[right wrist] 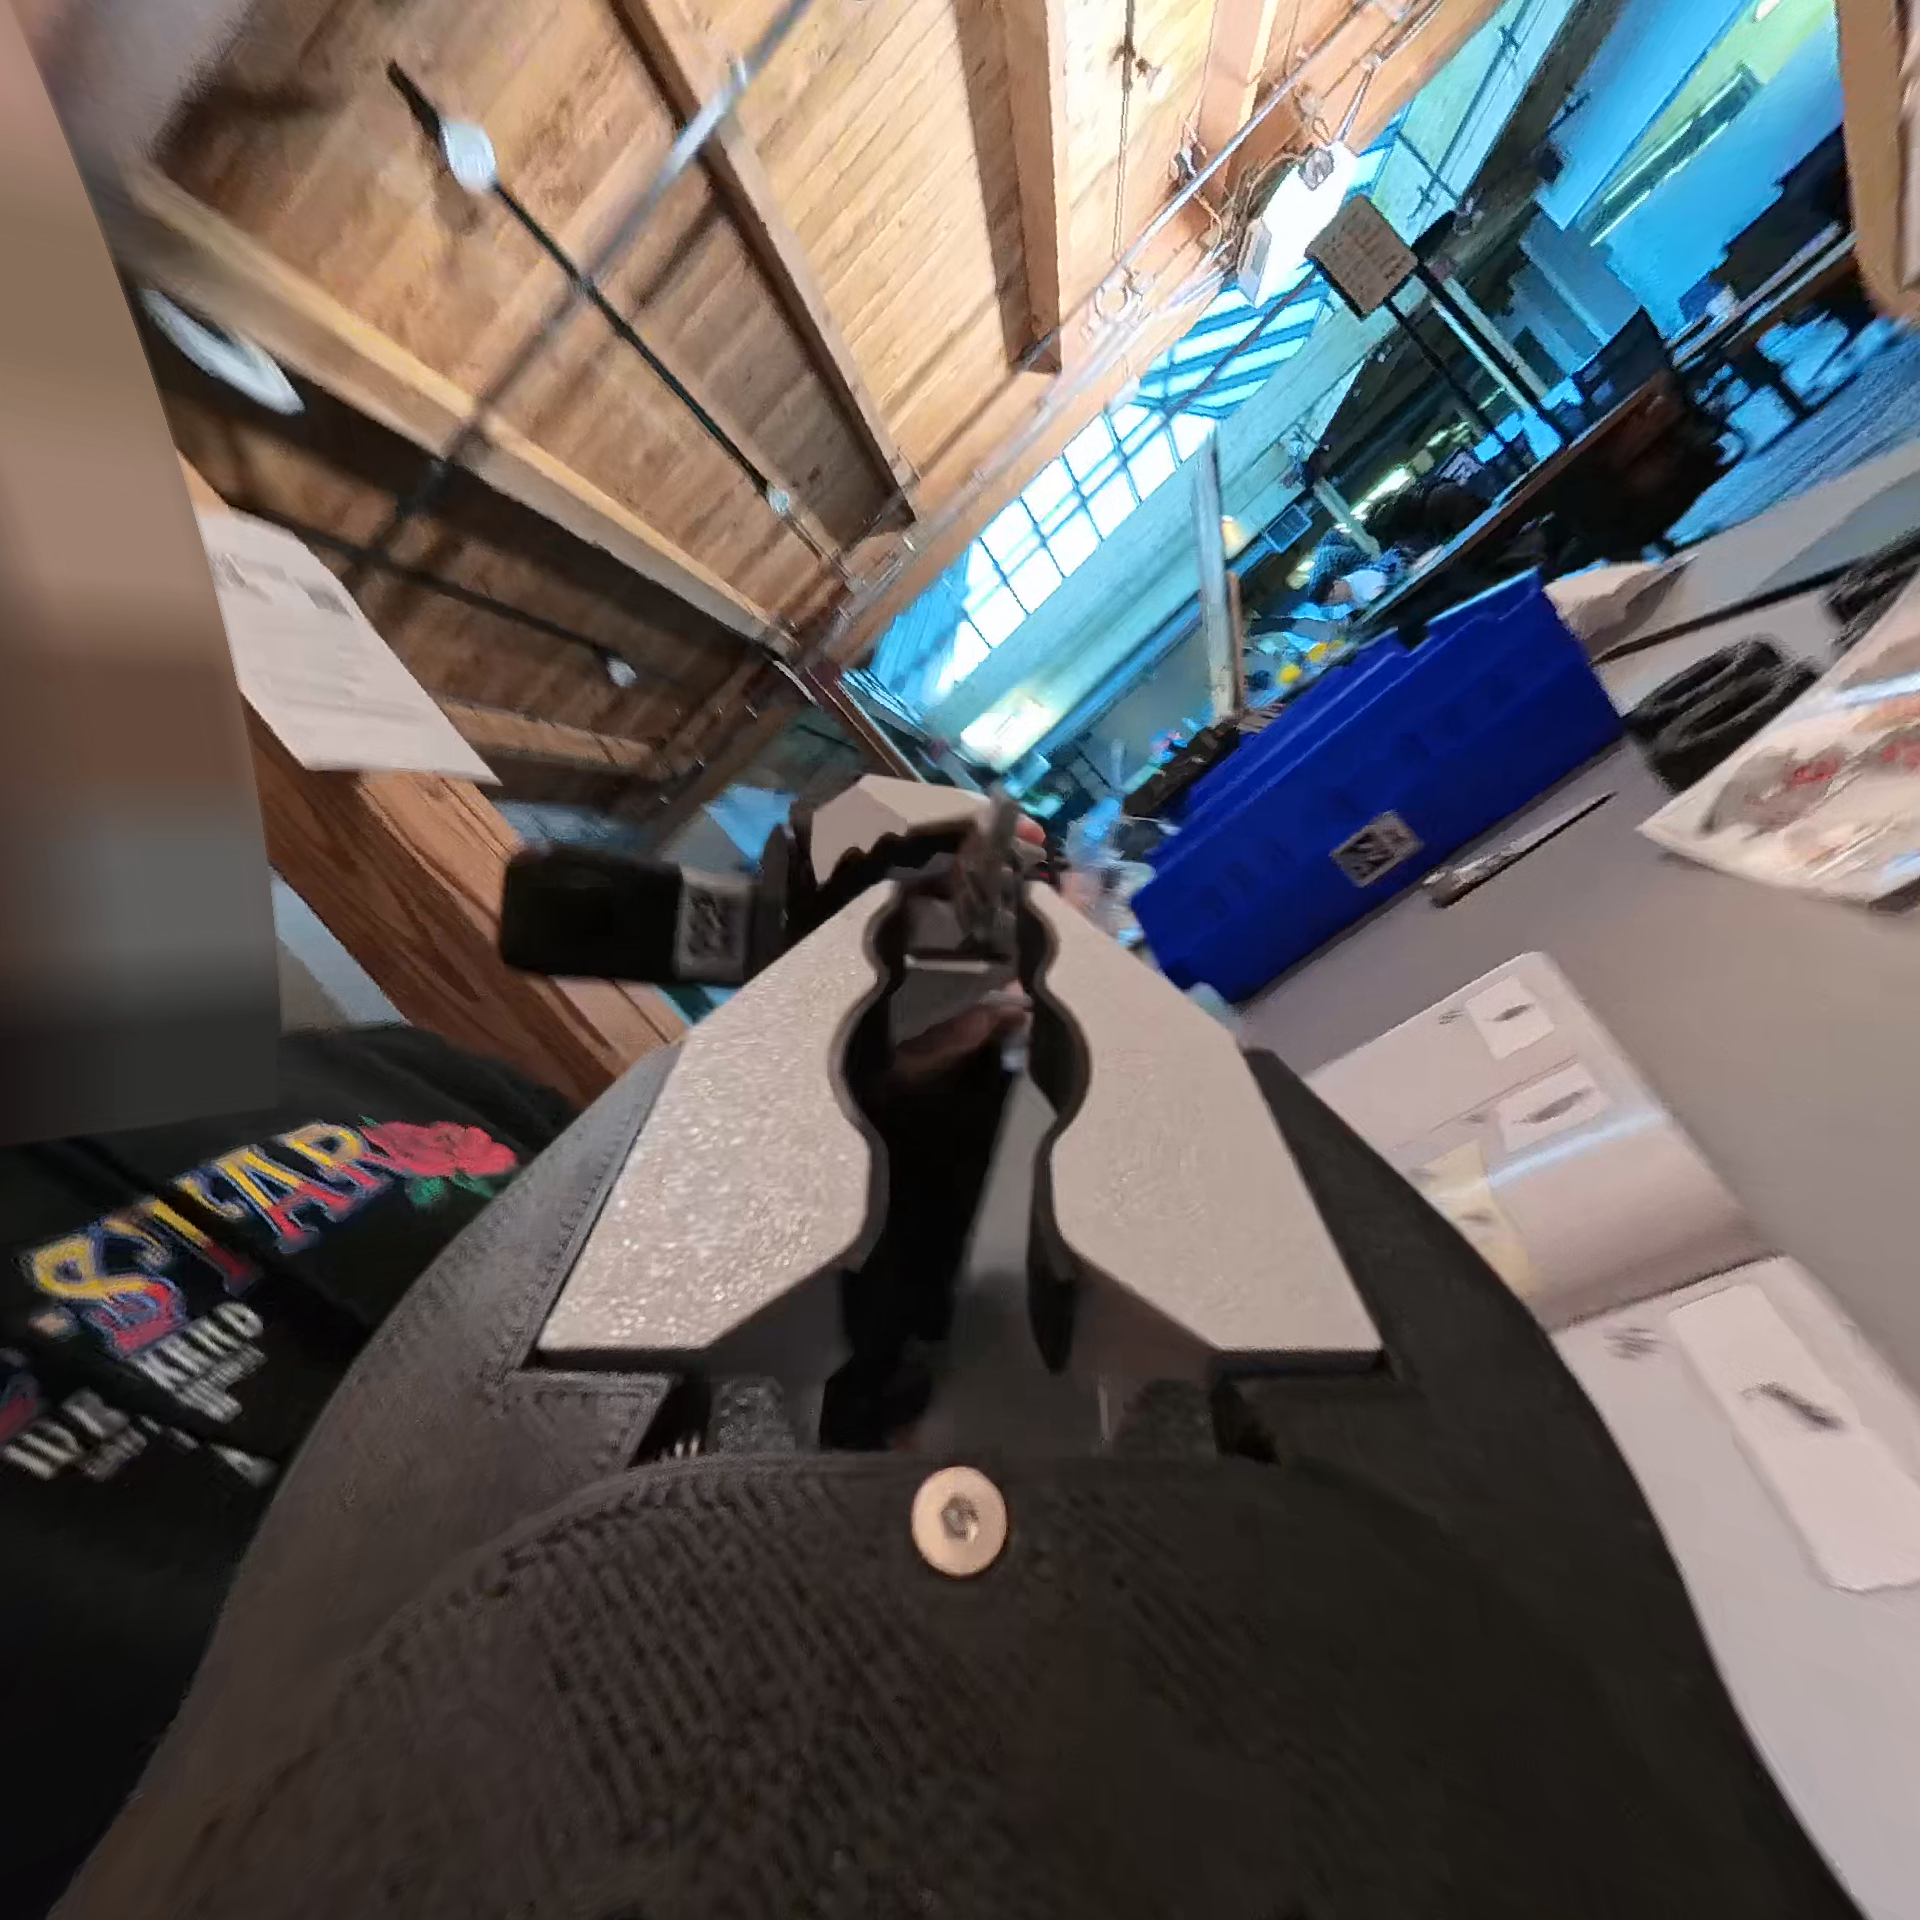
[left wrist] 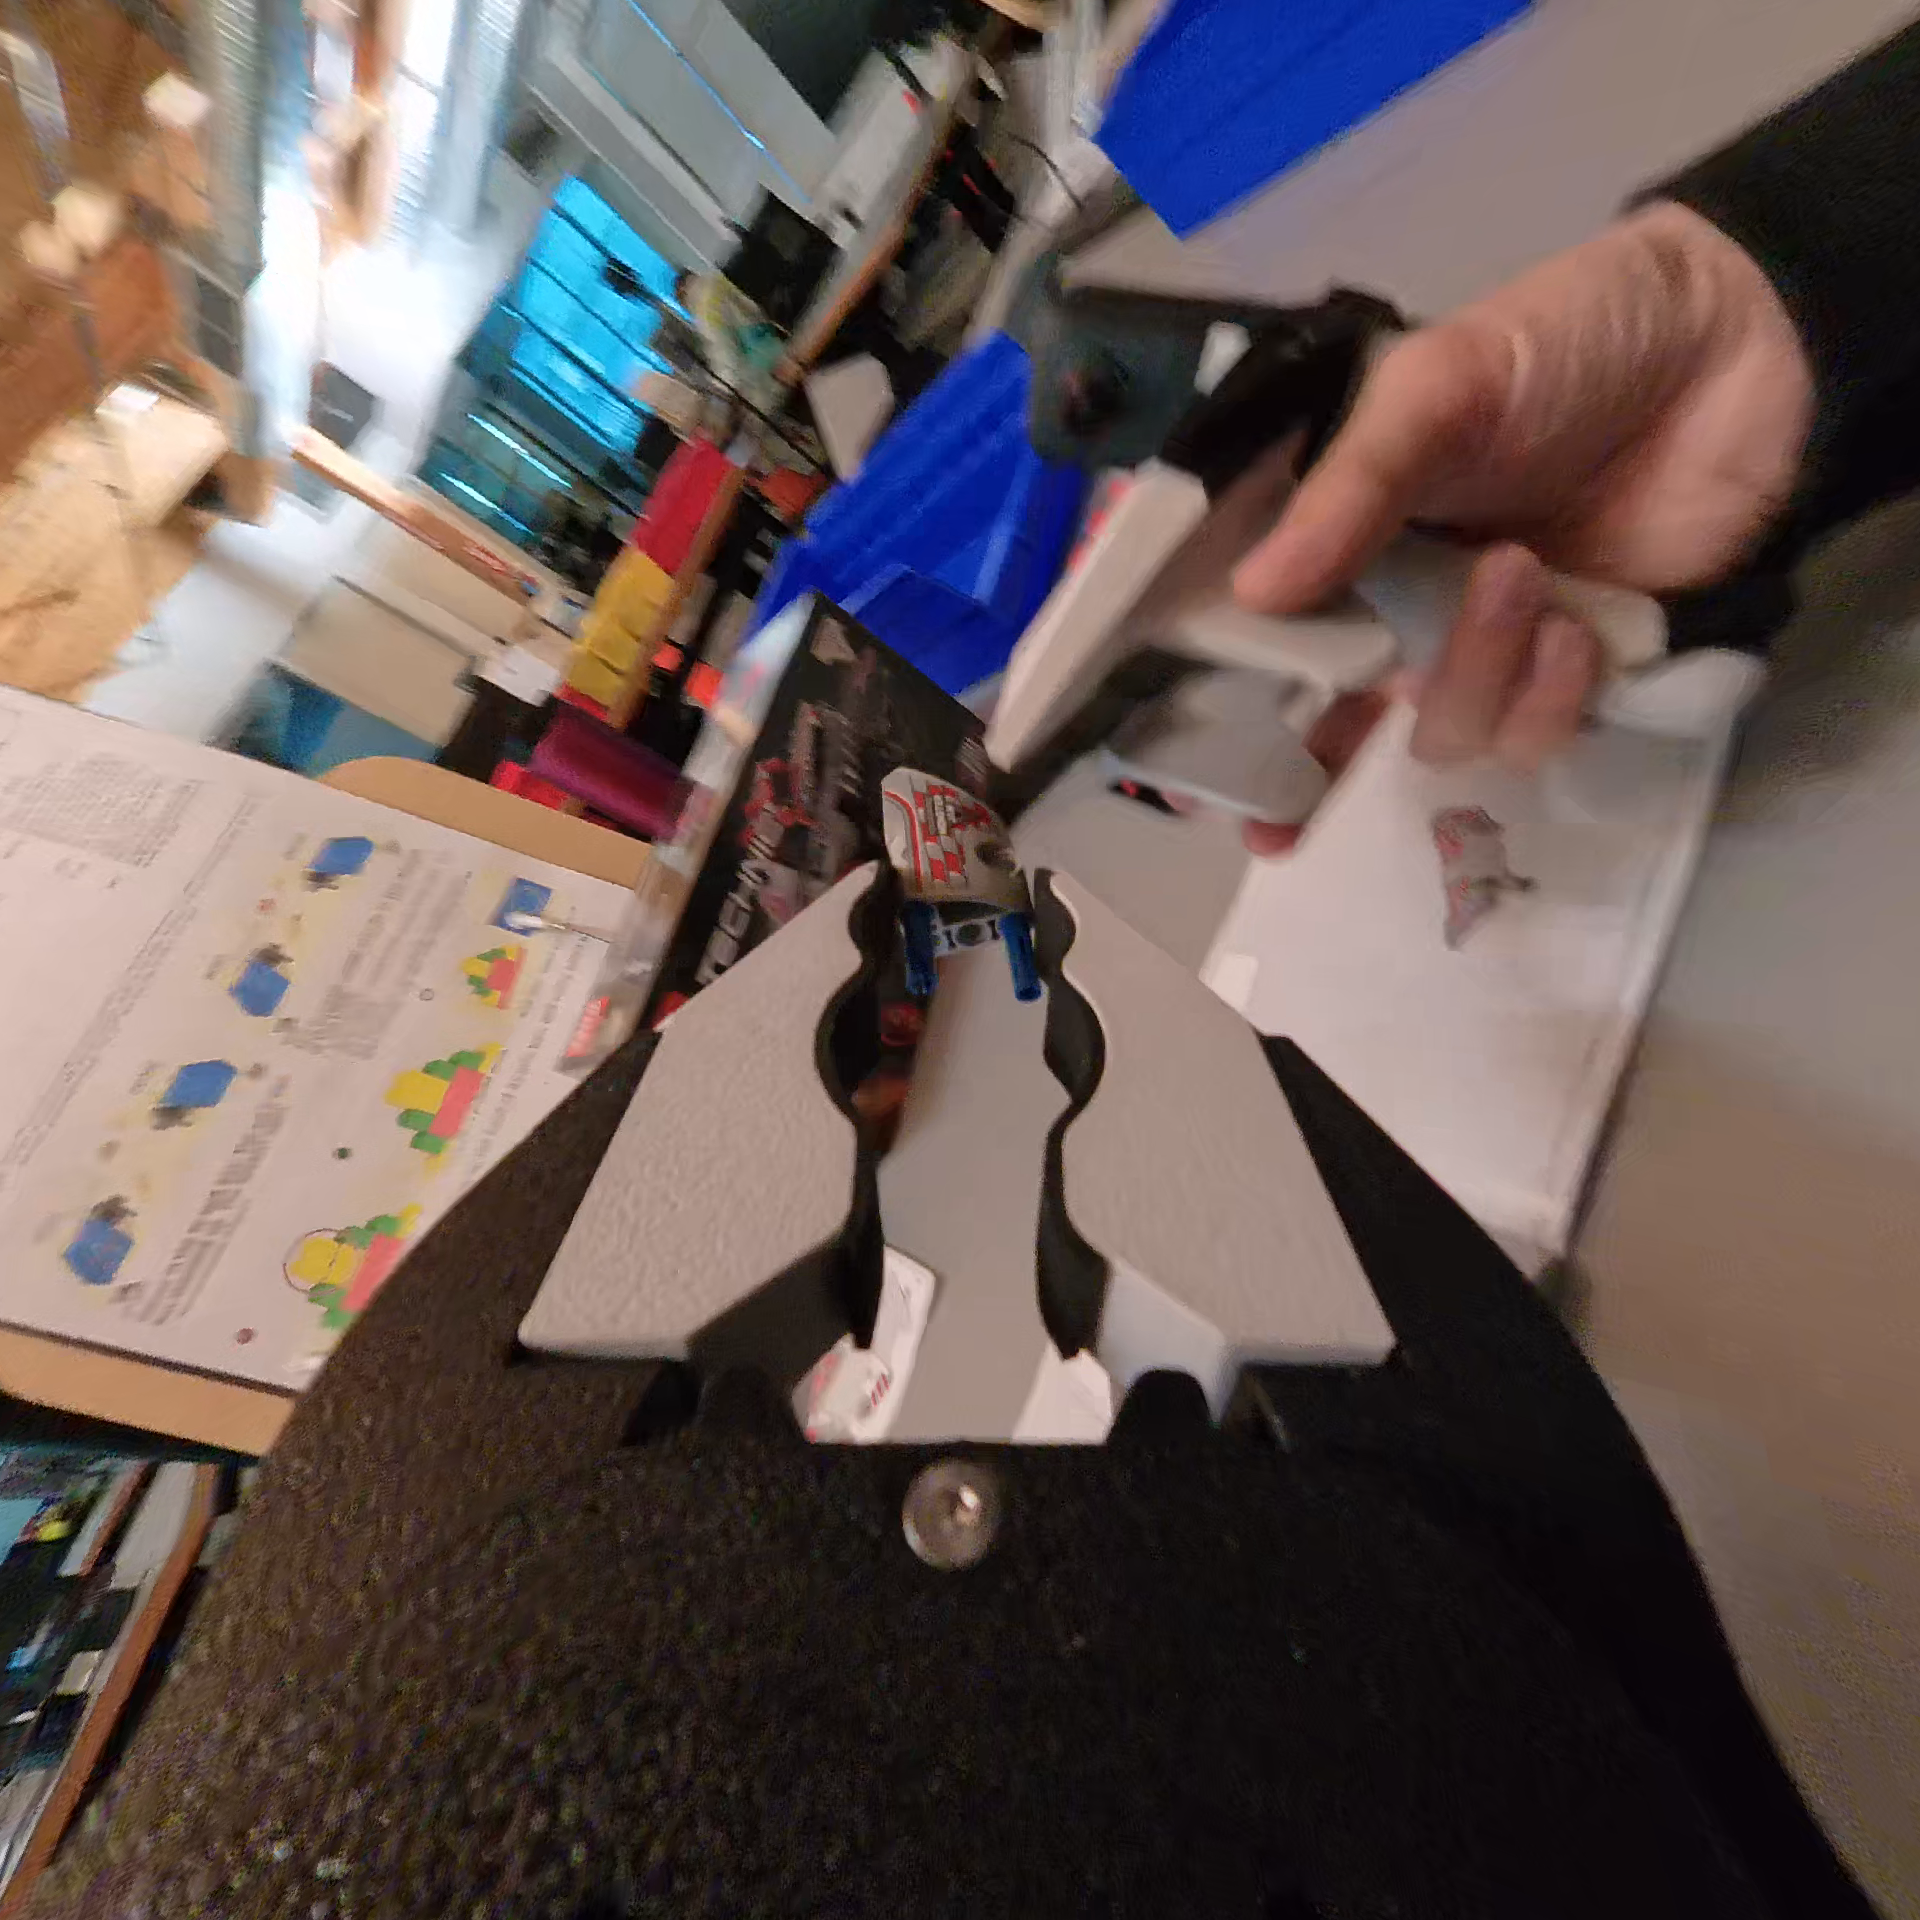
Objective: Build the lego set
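Observation:
My left gripper (left wrist: 961, 894) is shut on a small Lego assembly (left wrist: 951, 842): a white panel with red markings, a grey beam and two blue pins. It is held in the air. My right gripper (left wrist: 1060, 764), held by a hand (left wrist: 1558, 436), reaches in from the upper right with its tips close to the assembly. In the right wrist view my right gripper (right wrist: 961, 914) has its jaws a narrow gap apart around the same assembly (right wrist: 987, 873). The left gripper (right wrist: 982, 894) holds it there crosswise. Blur hides whether the right fingers touch it.
An open instruction booklet (left wrist: 260, 987) lies at the left, beside the black Lego box (left wrist: 831, 810). A white tray (left wrist: 1455, 1039) holds a small red and grey part (left wrist: 1475, 873). Blue bins (left wrist: 935, 499) (right wrist: 1371, 769) stand behind. White sorting trays (right wrist: 1558, 1143) lie at the right. A person's black shirt (right wrist: 208, 1299) is at the left.

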